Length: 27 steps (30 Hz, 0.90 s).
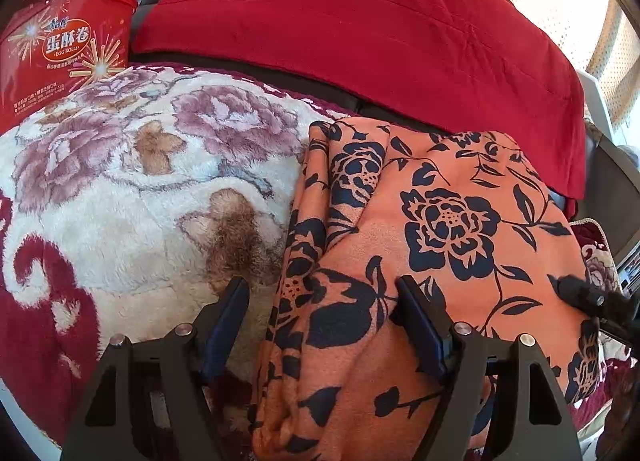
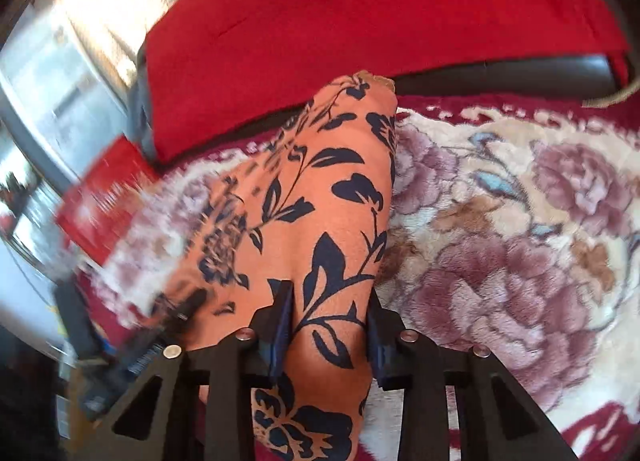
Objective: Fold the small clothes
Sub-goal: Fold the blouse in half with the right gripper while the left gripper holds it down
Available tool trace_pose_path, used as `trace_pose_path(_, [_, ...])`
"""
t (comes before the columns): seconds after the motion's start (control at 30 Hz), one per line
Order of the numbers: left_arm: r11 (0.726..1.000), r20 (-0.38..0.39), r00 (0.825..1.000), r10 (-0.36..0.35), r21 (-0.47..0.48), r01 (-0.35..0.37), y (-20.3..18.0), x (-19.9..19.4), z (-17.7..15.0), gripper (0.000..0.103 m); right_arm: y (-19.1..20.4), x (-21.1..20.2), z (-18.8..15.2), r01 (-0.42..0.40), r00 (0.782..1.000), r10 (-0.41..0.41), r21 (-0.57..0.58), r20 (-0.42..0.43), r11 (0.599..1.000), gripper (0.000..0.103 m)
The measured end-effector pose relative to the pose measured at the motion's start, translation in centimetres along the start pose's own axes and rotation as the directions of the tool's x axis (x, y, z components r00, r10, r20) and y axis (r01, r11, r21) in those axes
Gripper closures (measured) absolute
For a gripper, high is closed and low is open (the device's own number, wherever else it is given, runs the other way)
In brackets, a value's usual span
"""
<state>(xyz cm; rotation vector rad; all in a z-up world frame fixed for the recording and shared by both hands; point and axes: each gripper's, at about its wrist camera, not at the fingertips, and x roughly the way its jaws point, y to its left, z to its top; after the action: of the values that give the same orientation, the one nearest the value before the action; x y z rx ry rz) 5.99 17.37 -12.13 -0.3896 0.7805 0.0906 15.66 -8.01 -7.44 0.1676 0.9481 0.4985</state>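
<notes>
An orange cloth [image 1: 440, 229] printed with dark blue flowers is laid, partly folded, on a plush floral blanket [image 1: 120, 189] of cream, mauve and maroon. In the left wrist view the cloth is seen toward the blanket's right side, its far edge lying close to the blanket's maroon far border, with loose pleats gathered along its left edge. The left gripper [image 1: 324, 293] is held with its fingers wide apart: one finger is over bare blanket just beside the cloth's left edge, the other over the cloth itself, and nothing is clamped between them. Whether either finger touches the fabric cannot be told. In the right wrist view the right gripper [image 2: 330, 307] is seen closed on a raised fold of the cloth [image 2: 320, 197], which is pinched between the blue pads and runs away from the fingers as a narrow ridge toward the blanket's far border. To the right of that ridge a wide stretch of blanket [image 2: 520, 229] lies uncovered; in the left wrist view the uncovered stretch lies to the left of the cloth. Beyond the far border a red cushion [image 1: 360, 21] rests against a dark seat back. At the blanket's far left corner a red tub [image 1: 60, 49] stands, marked "EGG ROLLS" under large Chinese characters reading 蛋酥卷, with firework graphics; the smaller print below is too fine to read. The left side of the right wrist view is blurred.
</notes>
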Motion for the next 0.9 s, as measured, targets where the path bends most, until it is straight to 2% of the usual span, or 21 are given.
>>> trace_pose_path(0.03, [1.0, -0.001, 1.0, -0.003, -0.002, 0.003, 0.0, -0.1, 0.0, 0.026, -0.3, 0.5, -0.1, 0.006, 1.0, -0.006, 0.013, -0.008, 1.0, 0.069])
trace_pose_path(0.13, [1.0, 0.0, 1.0, -0.005, 0.0, 0.005, 0.0, -0.1, 0.0, 0.026, -1.9, 0.8, -0.3, -0.055, 0.998, 0.055, 0.097, -0.005, 0.994, 0.066])
trace_pose_path(0.23, [1.0, -0.003, 1.0, -0.009, -0.006, 0.009, 0.1, 0.0, 0.1, 0.026, -2.8, 0.2, -0.3, -0.119, 0.993, 0.12, 0.154, 0.004, 0.981, 0.05])
trace_pose_path(0.3, [1.0, -0.005, 1.0, -0.01, -0.01, 0.01, 0.2, 0.1, 0.1, 0.026, -4.0, -0.5, 0.2, -0.18, 0.984, 0.175, 0.207, 0.041, 0.962, 0.048])
trace_pose_path(0.37, [1.0, -0.004, 1.0, -0.008, -0.01, 0.008, 0.2, 0.1, 0.1, 0.026, -4.7, -0.9, 1.0, -0.205, 0.978, 0.192, 0.245, 0.078, 0.948, 0.035])
trace_pose_path(0.4, [1.0, -0.004, 1.0, -0.008, -0.01, 0.008, 0.2, 0.1, 0.2, 0.026, -4.8, -0.5, 1.5, -0.226, 0.974, 0.211, 0.263, 0.085, 0.938, 0.034])
trace_pose_path(0.47, [1.0, -0.003, 1.0, -0.01, -0.012, 0.01, 0.2, 0.1, 0.2, 0.026, -5.5, 1.4, 2.5, -0.265, 0.964, 0.26, 0.305, 0.057, 0.915, 0.034])
trace_pose_path(0.53, [1.0, -0.003, 1.0, -0.01, -0.012, 0.01, 0.2, 0.1, 0.2, 0.026, -6.1, 3.4, 3.0, -0.258, 0.962, 0.273, 0.341, 0.004, 0.904, 0.034])
trace_pose_path(0.57, [1.0, -0.002, 1.0, -0.009, -0.011, 0.009, 0.2, 0.1, 0.2, 0.026, -6.0, 4.7, 3.1, -0.254, 0.959, 0.28, 0.338, -0.031, 0.906, 0.04])
trace_pose_path(0.6, [1.0, -0.002, 1.0, -0.008, -0.009, 0.008, 0.2, 0.1, 0.1, 0.026, -5.4, 5.1, 3.4, -0.257, 0.958, 0.283, 0.309, -0.042, 0.916, 0.053])
trace_pose_path(0.67, [1.0, -0.002, 1.0, -0.004, -0.009, 0.004, 0.2, 0.1, 0.1, 0.026, -3.0, 4.0, 3.9, -0.183, 0.981, 0.19, 0.166, -0.026, 0.969, 0.067])
trace_pose_path(0.73, [1.0, -0.002, 1.0, -0.003, -0.011, 0.003, 0.2, 0.2, 0.1, 0.026, -0.3, 2.6, 3.8, -0.082, 0.997, 0.082, 0.031, 0.006, 0.996, 0.069])
trace_pose_path(0.8, [1.0, 0.001, 1.0, -0.001, -0.008, 0.001, 0.1, 0.3, 0.1, 0.026, -0.2, 3.5, 3.5, -0.021, 1.0, 0.021, 0.006, -0.01, 1.0, 0.069])
trace_pose_path(0.83, [1.0, 0.001, 1.0, -0.004, -0.005, 0.004, 0.0, 0.3, 0.1, 0.026, -0.9, 4.1, 3.4, -0.02, 1.0, 0.021, 0.034, -0.022, 0.999, 0.069])
trace_pose_path(0.9, [1.0, 0.003, 1.0, -0.003, -0.002, 0.003, 0.1, 0.3, 0.1, 0.026, -2.7, 4.2, 3.3, -0.098, 0.995, 0.1, 0.127, -0.009, 0.987, 0.065])
